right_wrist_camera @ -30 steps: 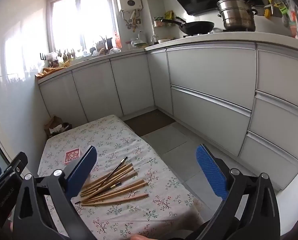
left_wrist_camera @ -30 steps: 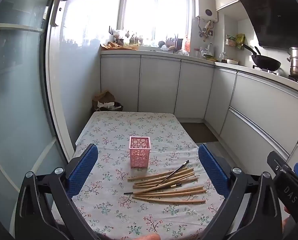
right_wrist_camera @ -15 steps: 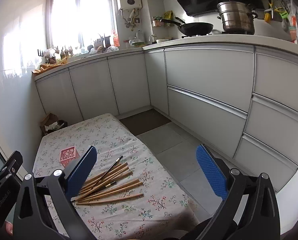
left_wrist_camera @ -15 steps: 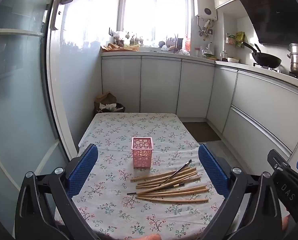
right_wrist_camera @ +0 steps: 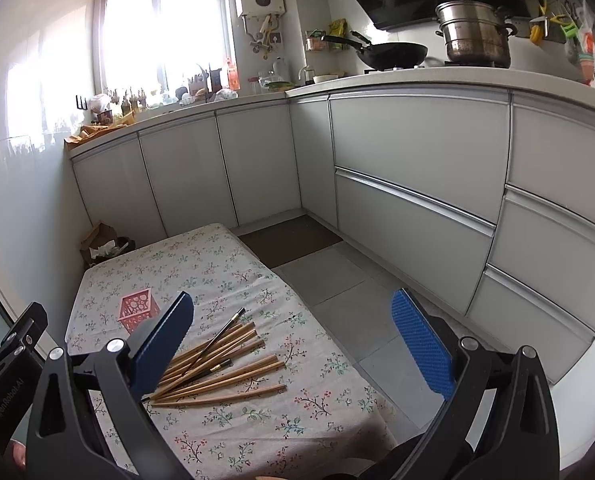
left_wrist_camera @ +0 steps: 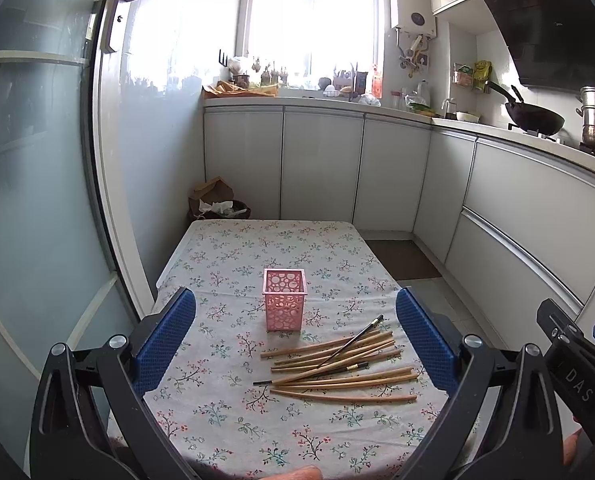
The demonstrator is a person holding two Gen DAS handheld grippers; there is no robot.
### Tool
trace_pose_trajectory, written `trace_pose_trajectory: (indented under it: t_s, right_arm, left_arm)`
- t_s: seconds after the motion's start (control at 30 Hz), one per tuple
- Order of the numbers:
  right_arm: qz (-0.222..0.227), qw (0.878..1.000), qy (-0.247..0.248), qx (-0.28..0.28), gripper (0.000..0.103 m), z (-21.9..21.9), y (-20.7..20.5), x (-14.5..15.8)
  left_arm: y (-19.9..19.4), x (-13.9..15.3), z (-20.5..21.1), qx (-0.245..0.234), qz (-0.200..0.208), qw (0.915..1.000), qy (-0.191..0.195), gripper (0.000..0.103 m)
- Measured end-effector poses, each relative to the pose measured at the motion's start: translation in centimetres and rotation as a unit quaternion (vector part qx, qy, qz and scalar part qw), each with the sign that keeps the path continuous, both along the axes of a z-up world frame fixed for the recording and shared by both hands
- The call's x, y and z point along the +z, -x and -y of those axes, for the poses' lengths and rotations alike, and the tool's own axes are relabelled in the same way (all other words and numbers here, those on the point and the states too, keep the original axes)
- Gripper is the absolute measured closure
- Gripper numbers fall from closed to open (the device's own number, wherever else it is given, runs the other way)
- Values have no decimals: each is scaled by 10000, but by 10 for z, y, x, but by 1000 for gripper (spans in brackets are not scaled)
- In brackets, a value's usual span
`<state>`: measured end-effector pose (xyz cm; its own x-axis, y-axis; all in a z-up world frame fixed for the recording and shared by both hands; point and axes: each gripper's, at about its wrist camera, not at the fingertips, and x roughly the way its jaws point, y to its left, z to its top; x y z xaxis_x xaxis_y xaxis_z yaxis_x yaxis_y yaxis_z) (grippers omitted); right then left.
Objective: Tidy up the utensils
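A loose pile of several wooden chopsticks, with dark ones mixed in, lies on the floral tablecloth. Just behind it stands a pink perforated holder, upright and empty as far as I see. My left gripper hangs open above the table's near part, nothing between its blue pads. My right gripper is open too, held high over the table's right edge, and shows at the right border of the left wrist view.
Grey cabinets run along the back and right, with a wok and steel pot on the counter. A glass door bounds the left. A bin with paper stands beyond the table's far end. Tiled floor lies to the right.
Both grippers have risen and pulled back a little, so the table and chopsticks sit lower and farther in view. Both stay open; nothing on the table moved.
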<state>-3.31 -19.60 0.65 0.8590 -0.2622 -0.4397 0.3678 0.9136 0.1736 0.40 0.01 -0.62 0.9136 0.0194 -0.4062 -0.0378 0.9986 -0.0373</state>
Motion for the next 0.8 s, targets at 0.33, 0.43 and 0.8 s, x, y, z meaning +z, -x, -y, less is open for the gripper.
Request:
trace_pose_trajectory:
  t_s: [0.33, 0.43, 0.8]
  right_arm:
    - [-64, 10000, -4, 27, 6, -1, -3, -3]
    - [-80, 10000, -16, 29, 6, -1, -3, -4]
    - [-111, 9999, -57, 54, 6, -3, -5, -7]
  left_arm:
    - [-1, -2, -1, -27, -82, 9999, 94, 7]
    - [-1, -3, -2, -21, -105, 9999, 106, 7]
    - [-1, 0, -1, -58, -132, 9998, 124, 7]
